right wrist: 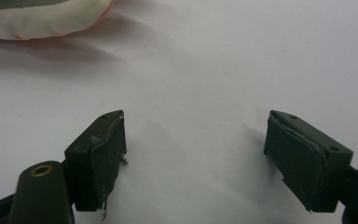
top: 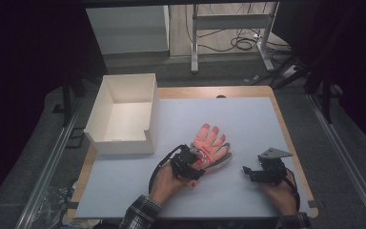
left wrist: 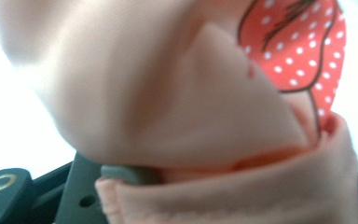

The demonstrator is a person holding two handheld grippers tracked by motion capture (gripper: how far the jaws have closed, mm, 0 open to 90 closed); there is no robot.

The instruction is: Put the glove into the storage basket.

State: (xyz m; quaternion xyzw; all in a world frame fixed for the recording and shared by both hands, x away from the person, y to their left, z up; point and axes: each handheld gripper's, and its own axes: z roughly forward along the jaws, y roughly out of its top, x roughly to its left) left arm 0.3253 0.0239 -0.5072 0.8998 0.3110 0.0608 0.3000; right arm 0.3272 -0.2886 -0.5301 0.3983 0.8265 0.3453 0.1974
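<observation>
Ample bare mat (top: 248, 119) beyond glove (top: 209, 143)

Left gripper view is mostly blur: glove (left wrist: 177, 93) fabric sits right against the lens, soft pink folds out of focus, red dotted patch cut by the top edge. Left gripper (top: 190, 164) jaws are buried under the cuff there, so can't tell whether they're clamped or just near it; in the high view they're too small and hidden by the glove wrist. Right gripper view crops the glove (right wrist: 42, 18) at the top-left corner. High view cuts both sleeves at the bottom edge. Surroundings past the table (top: 248, 119) go dark, unreadable.
</observation>
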